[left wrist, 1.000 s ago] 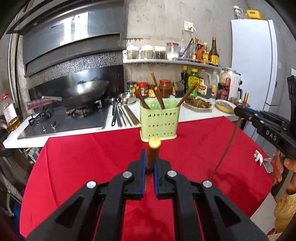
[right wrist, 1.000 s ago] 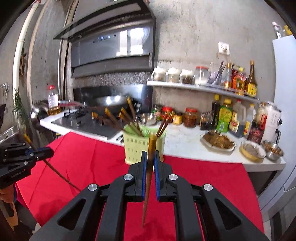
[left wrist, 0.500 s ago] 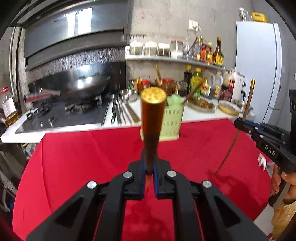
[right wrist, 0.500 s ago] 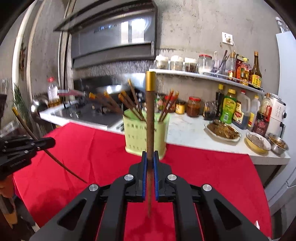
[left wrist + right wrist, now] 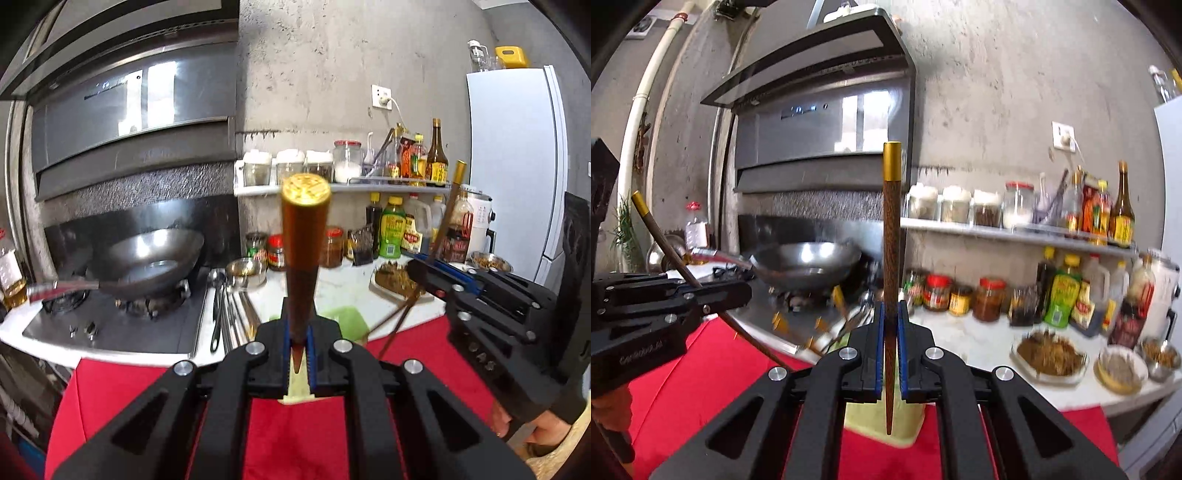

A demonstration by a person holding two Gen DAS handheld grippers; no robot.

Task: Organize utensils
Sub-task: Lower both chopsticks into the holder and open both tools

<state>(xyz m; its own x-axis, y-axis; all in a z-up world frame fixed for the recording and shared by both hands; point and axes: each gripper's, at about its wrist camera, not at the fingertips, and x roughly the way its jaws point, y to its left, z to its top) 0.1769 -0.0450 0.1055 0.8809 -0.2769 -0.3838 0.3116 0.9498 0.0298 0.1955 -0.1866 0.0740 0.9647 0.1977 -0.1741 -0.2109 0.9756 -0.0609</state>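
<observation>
Gold-capped, a brown chopstick [image 5: 305, 236] stood pinched between the left gripper [image 5: 298, 350] fingers, cap toward the camera. Right gripper [image 5: 891, 347] fingers pinched a second chopstick [image 5: 891, 258], upright, its tip hanging before the green holder [image 5: 886, 424]. That holder stood on the red desk [image 5: 701, 369], just beyond both grippers, with more chopsticks inside, blurred. Far left, a wok [image 5: 147, 262] sat on the stove [image 5: 122, 325]; jars and bottles lined the far shelf [image 5: 369, 189].

Both grippers [image 5: 299, 350] [image 5: 891, 354] — nearer the holder [image 5: 882, 421]
</observation>
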